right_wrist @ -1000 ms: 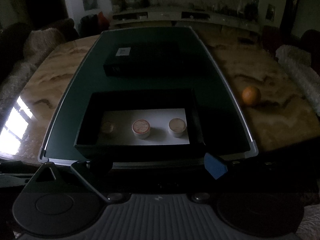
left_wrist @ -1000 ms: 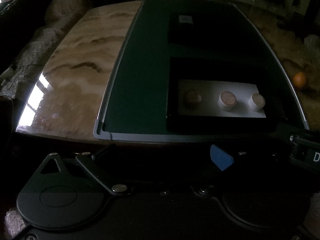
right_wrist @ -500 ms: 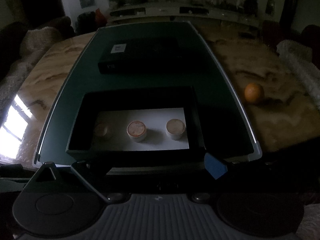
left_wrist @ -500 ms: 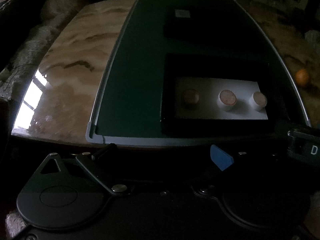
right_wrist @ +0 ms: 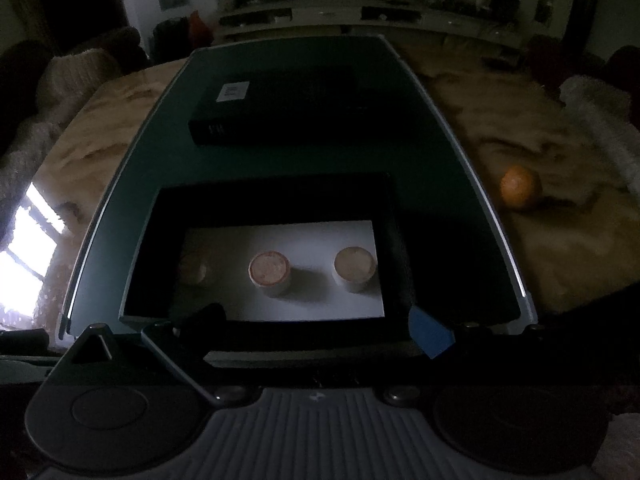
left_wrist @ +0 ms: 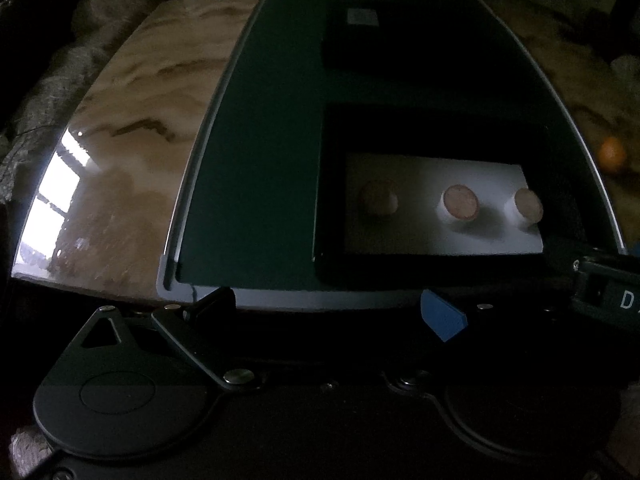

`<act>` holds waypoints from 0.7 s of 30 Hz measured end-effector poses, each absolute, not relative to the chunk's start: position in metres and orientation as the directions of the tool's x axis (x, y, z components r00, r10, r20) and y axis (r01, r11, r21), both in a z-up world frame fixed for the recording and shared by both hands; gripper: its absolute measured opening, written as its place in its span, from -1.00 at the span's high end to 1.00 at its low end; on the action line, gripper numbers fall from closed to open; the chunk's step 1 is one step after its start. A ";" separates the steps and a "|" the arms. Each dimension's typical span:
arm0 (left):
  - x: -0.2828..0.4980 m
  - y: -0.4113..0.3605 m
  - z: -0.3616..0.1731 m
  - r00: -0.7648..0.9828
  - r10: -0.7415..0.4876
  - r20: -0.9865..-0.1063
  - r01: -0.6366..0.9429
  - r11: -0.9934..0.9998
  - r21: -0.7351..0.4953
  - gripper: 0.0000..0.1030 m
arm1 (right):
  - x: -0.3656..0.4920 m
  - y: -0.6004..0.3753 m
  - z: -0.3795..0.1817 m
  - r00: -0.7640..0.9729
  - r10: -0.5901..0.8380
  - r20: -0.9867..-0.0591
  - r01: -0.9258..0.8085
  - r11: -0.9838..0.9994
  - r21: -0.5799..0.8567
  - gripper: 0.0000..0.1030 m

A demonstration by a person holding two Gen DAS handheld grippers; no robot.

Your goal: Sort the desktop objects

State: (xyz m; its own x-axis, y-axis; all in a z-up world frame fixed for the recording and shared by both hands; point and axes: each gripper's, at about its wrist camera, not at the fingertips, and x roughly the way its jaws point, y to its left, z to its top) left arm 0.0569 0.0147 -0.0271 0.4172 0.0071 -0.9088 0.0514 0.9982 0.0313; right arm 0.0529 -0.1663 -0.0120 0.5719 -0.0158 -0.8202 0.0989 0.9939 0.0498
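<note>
- My right gripper (right_wrist: 316, 328) is spread wide with nothing in it, at the near edge of the black tray (right_wrist: 400, 248).
- My left gripper (left_wrist: 328, 312) is spread wide and empty too, by the near edge of the green mat (left_wrist: 256, 160).
- Three round tubs sit in a row on white paper (right_wrist: 320, 236) in the tray: a dim tub (right_wrist: 194, 268), a pink tub (right_wrist: 270, 273), and a tan tub (right_wrist: 354, 268).
- A closed black box (right_wrist: 280, 108) lies on the mat behind the tray.
- An orange (right_wrist: 519, 186) sits on the counter (right_wrist: 560, 240), well apart to the right.
</note>
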 end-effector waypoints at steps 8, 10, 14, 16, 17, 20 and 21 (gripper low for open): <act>0.093 0.018 -0.030 0.429 0.014 -0.903 0.025 0.999 0.028 -0.96 | 0.079 -0.176 -0.018 0.583 0.003 -0.813 0.088 0.994 0.067 -0.95; 0.105 0.019 -0.030 0.431 0.009 -0.902 0.019 1.000 0.019 -0.96 | 0.086 -0.178 -0.019 0.586 0.008 -0.811 0.085 0.994 0.071 -0.95; 0.132 0.017 -0.028 0.454 0.022 -0.891 0.009 1.000 0.029 -0.96 | 0.109 -0.190 -0.023 0.594 0.011 -0.805 0.081 0.994 0.073 -0.95; 0.149 0.016 -0.028 0.462 0.030 -0.887 0.003 0.999 0.036 -0.96 | 0.123 -0.196 -0.025 0.599 -0.006 -0.801 0.079 0.996 0.052 -0.96; 0.158 0.015 -0.028 0.465 0.034 -0.885 0.000 0.999 0.038 -0.96 | 0.130 -0.199 -0.026 0.601 -0.016 -0.799 0.079 0.996 0.040 -0.97; 0.187 0.014 -0.033 0.475 0.039 -0.879 -0.005 0.999 0.042 -0.96 | 0.154 -0.211 -0.028 0.611 -0.009 -0.791 0.071 0.997 0.043 -1.00; 0.198 0.015 -0.035 0.471 0.035 -0.881 -0.006 0.999 0.037 -0.96 | 0.162 -0.216 -0.028 0.616 -0.003 -0.787 0.066 0.997 0.048 -1.00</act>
State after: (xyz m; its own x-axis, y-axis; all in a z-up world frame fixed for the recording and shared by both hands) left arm 0.1980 0.0146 -0.0347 0.4711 0.0354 -0.8814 -0.0059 0.9993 0.0370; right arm 0.1624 -0.2162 -0.0283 0.6165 -0.0033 -0.7874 0.0664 0.9966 0.0479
